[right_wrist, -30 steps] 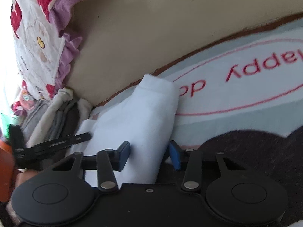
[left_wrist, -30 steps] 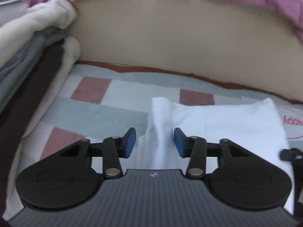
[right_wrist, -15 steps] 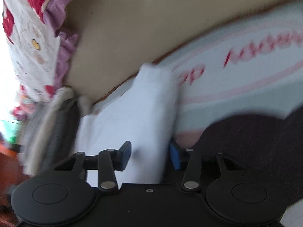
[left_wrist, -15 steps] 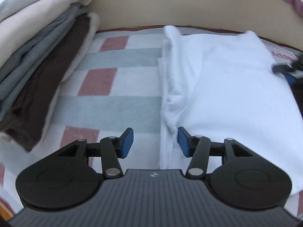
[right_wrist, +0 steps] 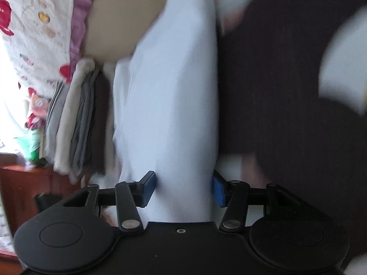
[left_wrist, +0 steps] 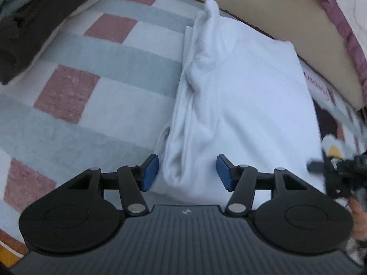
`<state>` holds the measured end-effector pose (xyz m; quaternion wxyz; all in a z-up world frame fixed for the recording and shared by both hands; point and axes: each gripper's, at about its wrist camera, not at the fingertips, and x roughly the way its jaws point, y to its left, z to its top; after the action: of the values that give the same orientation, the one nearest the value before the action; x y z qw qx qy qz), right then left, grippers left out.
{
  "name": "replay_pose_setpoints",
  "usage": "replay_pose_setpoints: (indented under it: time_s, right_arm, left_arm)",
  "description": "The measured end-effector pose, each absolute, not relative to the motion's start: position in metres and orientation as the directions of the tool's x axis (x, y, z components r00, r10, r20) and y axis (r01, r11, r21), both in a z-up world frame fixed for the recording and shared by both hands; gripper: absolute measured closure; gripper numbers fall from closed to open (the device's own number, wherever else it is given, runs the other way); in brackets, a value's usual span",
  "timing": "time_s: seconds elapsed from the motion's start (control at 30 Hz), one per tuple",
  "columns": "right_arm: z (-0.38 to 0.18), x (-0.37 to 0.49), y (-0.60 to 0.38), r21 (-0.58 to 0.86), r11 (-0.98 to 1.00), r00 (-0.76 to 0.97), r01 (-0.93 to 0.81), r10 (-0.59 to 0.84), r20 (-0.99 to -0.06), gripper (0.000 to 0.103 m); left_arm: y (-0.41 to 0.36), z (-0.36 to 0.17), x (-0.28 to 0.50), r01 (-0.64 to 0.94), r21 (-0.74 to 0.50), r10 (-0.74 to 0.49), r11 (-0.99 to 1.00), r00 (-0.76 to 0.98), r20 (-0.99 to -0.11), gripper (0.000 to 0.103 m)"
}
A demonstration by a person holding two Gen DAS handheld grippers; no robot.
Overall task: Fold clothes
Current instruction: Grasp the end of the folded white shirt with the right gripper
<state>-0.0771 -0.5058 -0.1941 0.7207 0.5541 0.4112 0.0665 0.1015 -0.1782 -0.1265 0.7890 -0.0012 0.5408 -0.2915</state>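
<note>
A folded white garment (left_wrist: 247, 96) lies on a checked blanket (left_wrist: 96, 73) of grey, white and dusty pink. My left gripper (left_wrist: 187, 171) hangs over its near left corner with jaws opening. The bunched fold sits between the blue pads (left_wrist: 150, 171), which do not press on it. In the right wrist view the same white garment (right_wrist: 174, 96) runs away from my right gripper (right_wrist: 183, 188), blurred by motion. Its jaws are also opening, with the cloth's near end lying between the pads. The right gripper (left_wrist: 339, 167) shows blurred at the left view's right edge.
A stack of folded clothes (right_wrist: 78, 126) in grey, cream and brown stands left of the white garment. A dark garment (right_wrist: 286, 91) lies to its right. A beige headboard (left_wrist: 286, 18) and a pink-frilled quilt (right_wrist: 41, 34) bound the far side. Brown wooden furniture (right_wrist: 34, 194) stands beyond the stack.
Both grippers have drawn back along the white garment to its near end, and their jaws have spread wider. The right view has rolled, so the garment now runs straight away.
</note>
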Motion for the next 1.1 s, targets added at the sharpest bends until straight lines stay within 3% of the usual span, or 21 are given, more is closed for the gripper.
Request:
replay_pose_setpoints:
  time_s: [0.07, 0.1, 0.13, 0.17, 0.3, 0.37, 0.43, 0.47, 0.5, 0.57, 0.73, 0.83, 0.97, 1.1]
  right_arm:
    - [-0.199, -0.084, -0.487, 0.863, 0.370, 0.645, 0.344, 0.575, -0.503, 0.046]
    - [-0.199, -0.084, -0.483, 0.864, 0.379, 0.652, 0.331, 0.570, -0.500, 0.046]
    - [-0.197, -0.083, -0.481, 0.862, 0.386, 0.655, 0.328, 0.565, -0.502, 0.047]
    - [-0.196, -0.083, -0.480, 0.860, 0.393, 0.658, 0.325, 0.559, -0.505, 0.047]
    - [-0.200, -0.095, -0.488, 0.873, 0.320, 0.694, 0.368, 0.530, -0.487, 0.048]
    - [-0.201, -0.104, -0.491, 0.873, 0.304, 0.706, 0.382, 0.514, -0.488, 0.048]
    - [-0.199, -0.105, -0.489, 0.866, 0.314, 0.711, 0.389, 0.496, -0.498, 0.054]
    - [-0.196, -0.104, -0.486, 0.857, 0.344, 0.716, 0.385, 0.475, -0.512, 0.074]
    - [-0.190, -0.104, -0.483, 0.836, 0.402, 0.723, 0.373, 0.438, -0.533, 0.082]
    - [-0.173, -0.096, -0.472, 0.799, 0.514, 0.744, 0.312, 0.391, -0.541, 0.084]
    - [-0.143, -0.088, -0.469, 0.818, 0.540, 0.813, 0.199, 0.375, -0.445, 0.085]
    - [-0.135, -0.087, -0.471, 0.826, 0.531, 0.814, 0.188, 0.386, -0.434, 0.085]
    - [-0.133, -0.088, -0.477, 0.838, 0.512, 0.814, 0.188, 0.396, -0.425, 0.085]
    - [-0.131, -0.089, -0.480, 0.836, 0.522, 0.819, 0.169, 0.398, -0.414, 0.085]
  left_arm:
    - [-0.177, -0.126, 0.094, 0.482, -0.296, -0.460, 0.825, 0.267, -0.847, 0.049]
    - [-0.175, -0.126, 0.093, 0.481, -0.292, -0.461, 0.826, 0.280, -0.842, 0.057]
    - [-0.173, -0.126, 0.092, 0.479, -0.289, -0.461, 0.829, 0.292, -0.838, 0.082]
    - [-0.173, -0.124, 0.092, 0.482, -0.262, -0.441, 0.836, 0.308, -0.843, 0.088]
    - [-0.168, -0.123, 0.099, 0.436, -0.241, -0.401, 0.867, 0.324, -0.857, 0.087]
    - [-0.167, -0.121, 0.095, 0.433, -0.218, -0.381, 0.875, 0.339, -0.860, 0.082]
    - [-0.169, -0.119, 0.088, 0.459, -0.160, -0.355, 0.874, 0.378, -0.855, 0.069]
    - [-0.170, -0.118, 0.084, 0.474, -0.129, -0.344, 0.871, 0.401, -0.849, 0.068]
    - [-0.172, -0.114, 0.078, 0.501, -0.102, -0.347, 0.860, 0.424, -0.836, 0.067]
    - [-0.172, -0.103, 0.061, 0.566, -0.053, -0.387, 0.823, 0.490, -0.781, 0.067]
    - [-0.161, -0.067, 0.018, 0.765, -0.061, -0.654, 0.641, 0.503, -0.565, 0.038]
    - [-0.167, -0.057, 0.010, 0.829, -0.078, -0.729, 0.554, 0.438, -0.526, 0.035]
    - [-0.194, -0.059, -0.004, 0.900, -0.070, -0.776, 0.431, 0.330, -0.537, 0.031]
    - [-0.235, -0.064, -0.028, 0.941, 0.062, -0.794, 0.332, 0.314, -0.521, 0.022]
